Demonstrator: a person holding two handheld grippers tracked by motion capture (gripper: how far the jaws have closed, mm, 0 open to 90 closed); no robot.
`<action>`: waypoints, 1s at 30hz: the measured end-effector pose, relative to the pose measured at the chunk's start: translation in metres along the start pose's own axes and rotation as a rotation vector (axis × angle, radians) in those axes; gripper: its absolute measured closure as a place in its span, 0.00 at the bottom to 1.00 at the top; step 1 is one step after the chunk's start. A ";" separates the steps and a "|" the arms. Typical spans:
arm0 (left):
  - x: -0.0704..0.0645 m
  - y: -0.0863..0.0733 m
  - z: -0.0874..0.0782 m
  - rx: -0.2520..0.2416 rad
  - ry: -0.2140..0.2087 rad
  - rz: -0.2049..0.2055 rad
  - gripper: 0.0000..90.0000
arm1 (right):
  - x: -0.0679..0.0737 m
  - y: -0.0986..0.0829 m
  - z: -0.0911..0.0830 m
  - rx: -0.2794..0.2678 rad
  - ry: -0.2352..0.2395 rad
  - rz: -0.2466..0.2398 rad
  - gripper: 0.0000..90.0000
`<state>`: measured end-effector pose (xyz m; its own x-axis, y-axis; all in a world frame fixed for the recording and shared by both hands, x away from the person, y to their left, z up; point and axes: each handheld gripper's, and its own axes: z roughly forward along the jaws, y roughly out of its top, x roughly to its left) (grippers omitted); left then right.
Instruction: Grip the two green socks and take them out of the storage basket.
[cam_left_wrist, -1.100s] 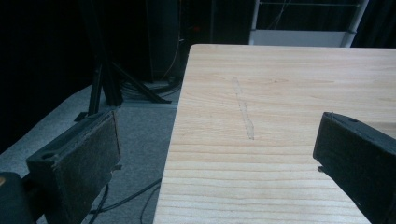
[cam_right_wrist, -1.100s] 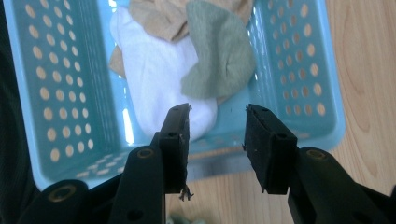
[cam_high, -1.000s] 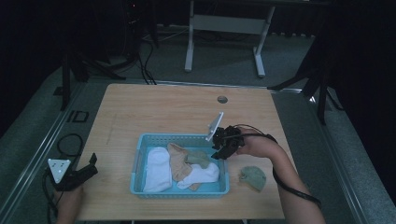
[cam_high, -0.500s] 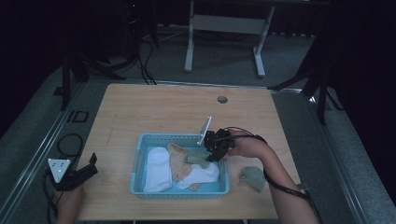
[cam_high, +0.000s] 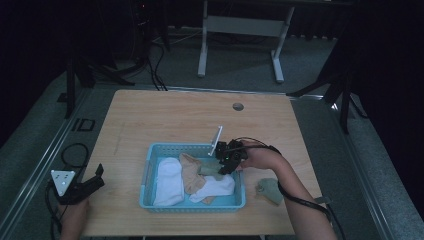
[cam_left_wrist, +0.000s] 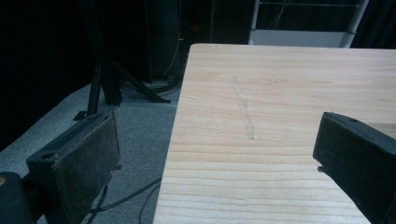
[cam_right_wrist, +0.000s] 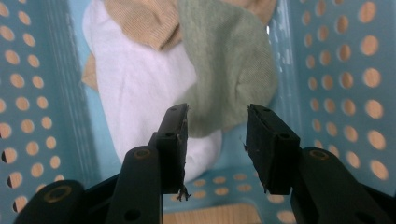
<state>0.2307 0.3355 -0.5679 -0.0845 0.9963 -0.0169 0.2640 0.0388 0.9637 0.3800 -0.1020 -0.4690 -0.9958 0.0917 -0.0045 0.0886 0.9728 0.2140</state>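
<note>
Over the right end of the blue basket (cam_high: 147, 172), I am lowering my right gripper (cam_right_wrist: 215, 122) toward a green sock (cam_right_wrist: 229, 70), jaws parted and straddling its near edge without yet closing on it. Half a second ago this gripper was hanging a little higher and farther toward the basket's back rim; a full second ago it was still outside, above the bare table near the basket's right corner. That steady drift inward and down suggests the reach is nearly over and the pinch is the next thing due.

The green sock is lying inside the basket at its right end, draped over a white sock (cam_right_wrist: 140, 88) and touching a tan sock (cam_right_wrist: 140, 18) (a second white sock (cam_high: 167, 181) is lying at the basket's left side). Its likely mate, another green sock (cam_high: 270, 191), is resting on the wooden table (cam_high: 175, 115) just outside the basket's right wall, where it was lying in both earlier pictures too.

My left gripper (cam_high: 75, 189) is waiting at the table's near left corner, jaws wide apart and holding nothing, unmoved across all three moments. By my reckoning the sorting is only partly done, since three socks are still in the basket.
</note>
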 end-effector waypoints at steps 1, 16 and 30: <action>0.000 0.000 0.000 -0.001 0.000 -0.001 0.00 | 0.001 0.002 0.003 0.005 0.004 -0.006 0.64; 0.000 0.000 0.000 -0.001 0.002 0.001 0.00 | 0.006 0.018 0.028 0.070 0.026 -0.043 0.70; 0.000 0.000 0.000 0.000 0.004 0.003 0.00 | 0.010 0.018 0.013 0.059 0.015 -0.067 0.92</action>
<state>0.2306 0.3350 -0.5679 -0.0873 0.9961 -0.0136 0.2642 0.0363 0.9638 0.3719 -0.0804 -0.4779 -0.9997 0.0233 -0.0024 0.0226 0.9876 0.1555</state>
